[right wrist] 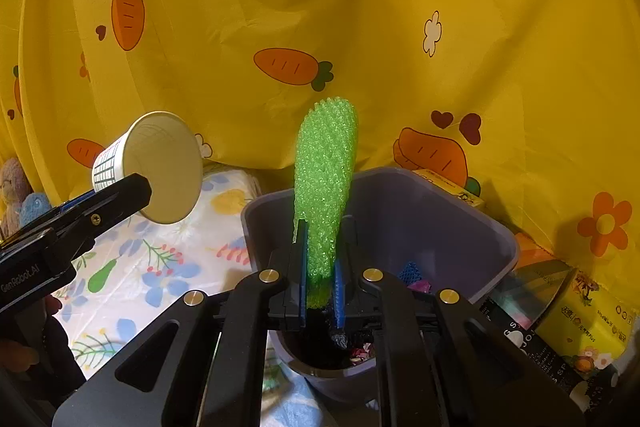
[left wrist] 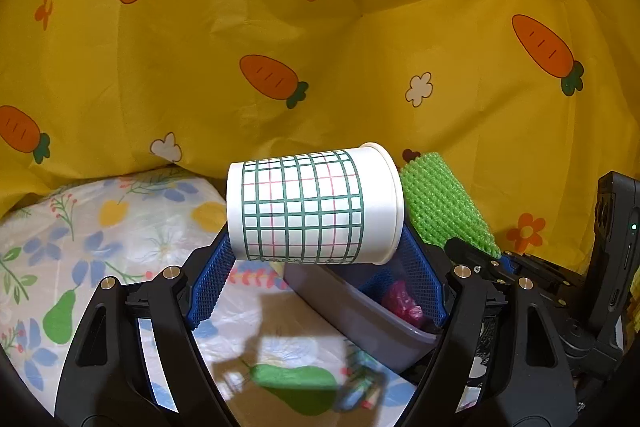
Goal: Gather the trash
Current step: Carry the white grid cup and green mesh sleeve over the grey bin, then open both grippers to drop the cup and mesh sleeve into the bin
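My left gripper (left wrist: 316, 247) is shut on a white paper cup (left wrist: 308, 207) with a green and pink grid, held sideways with its mouth to the right, above the table beside the grey bin (left wrist: 384, 331). In the right wrist view the cup (right wrist: 160, 167) hangs at the left, clamped by the left gripper's black finger (right wrist: 108, 203). My right gripper (right wrist: 320, 267) is shut on a green foam net (right wrist: 326, 179) that stands upright over the grey bin (right wrist: 496, 239). The net also shows in the left wrist view (left wrist: 444, 203), right of the cup. The bin holds several scraps, including pink (left wrist: 402, 303).
A floral tablecloth (left wrist: 120, 227) covers the table. A yellow carrot-print curtain (left wrist: 320, 47) hangs close behind. Yellow and dark boxes (right wrist: 580, 323) lie right of the bin. Plush toys (right wrist: 20, 195) sit at the far left.
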Demonstrator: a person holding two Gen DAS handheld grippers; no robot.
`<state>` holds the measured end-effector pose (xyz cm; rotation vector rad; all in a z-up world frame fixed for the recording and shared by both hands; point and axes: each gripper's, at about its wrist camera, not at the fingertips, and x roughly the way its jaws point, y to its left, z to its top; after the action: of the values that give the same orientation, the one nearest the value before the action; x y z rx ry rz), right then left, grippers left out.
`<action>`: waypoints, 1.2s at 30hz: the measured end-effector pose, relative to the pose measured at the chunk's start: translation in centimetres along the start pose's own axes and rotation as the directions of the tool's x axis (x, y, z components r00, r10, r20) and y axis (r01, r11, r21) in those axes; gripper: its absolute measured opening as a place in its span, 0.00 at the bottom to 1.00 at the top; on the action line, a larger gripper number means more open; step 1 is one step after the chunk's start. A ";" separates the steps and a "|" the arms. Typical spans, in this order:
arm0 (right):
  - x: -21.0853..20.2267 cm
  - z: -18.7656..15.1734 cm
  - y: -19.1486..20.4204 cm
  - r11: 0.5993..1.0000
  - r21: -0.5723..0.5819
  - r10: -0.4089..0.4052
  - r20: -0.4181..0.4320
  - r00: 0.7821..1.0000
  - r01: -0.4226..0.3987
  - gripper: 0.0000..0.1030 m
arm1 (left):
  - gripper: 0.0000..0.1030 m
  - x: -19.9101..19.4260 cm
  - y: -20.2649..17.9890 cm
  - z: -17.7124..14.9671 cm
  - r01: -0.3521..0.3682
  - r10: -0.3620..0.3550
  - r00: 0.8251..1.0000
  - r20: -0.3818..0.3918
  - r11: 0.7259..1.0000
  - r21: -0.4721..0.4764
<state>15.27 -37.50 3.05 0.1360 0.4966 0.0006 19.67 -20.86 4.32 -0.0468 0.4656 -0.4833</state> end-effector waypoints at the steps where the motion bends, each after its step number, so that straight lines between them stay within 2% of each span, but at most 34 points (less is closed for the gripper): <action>1: 0.1 0.0 -0.2 1.000 0.002 -0.007 -0.002 1.000 0.007 0.11 | 0.75 0.5 -0.2 0.0 0.009 -0.009 1.000 -0.006 1.000 -0.001; 15: 0.9 -0.7 -1.7 0.998 0.021 -0.065 -0.024 0.998 0.066 0.11 | 0.76 4.1 -1.9 -0.6 0.071 -0.070 0.996 -0.054 0.997 0.004; 30: 1.7 -1.1 -2.2 0.996 0.026 -0.079 -0.042 0.996 0.081 0.12 | 0.76 6.4 -2.3 -0.8 0.149 -0.155 0.983 -0.100 0.987 -0.064; 31: 1.7 -1.2 -2.2 0.996 0.026 -0.081 -0.044 0.996 0.082 0.14 | 0.78 6.5 -2.4 -0.9 0.161 -0.167 0.981 -0.103 0.985 -0.065; 33: 1.8 -1.3 -2.3 0.996 0.027 -0.084 -0.048 0.995 0.085 0.27 | 0.85 6.6 -2.3 -1.0 0.153 -0.160 0.982 -0.100 0.985 -0.075; 36: 1.8 -1.4 -2.5 0.995 0.021 -0.101 -0.044 0.994 0.103 0.39 | 0.87 6.4 -1.6 -1.2 0.132 -0.140 0.986 -0.090 0.987 -0.090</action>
<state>16.10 -39.69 0.63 0.1336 0.5464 -0.1025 23.46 -25.09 0.82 -0.1374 0.5792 -0.6022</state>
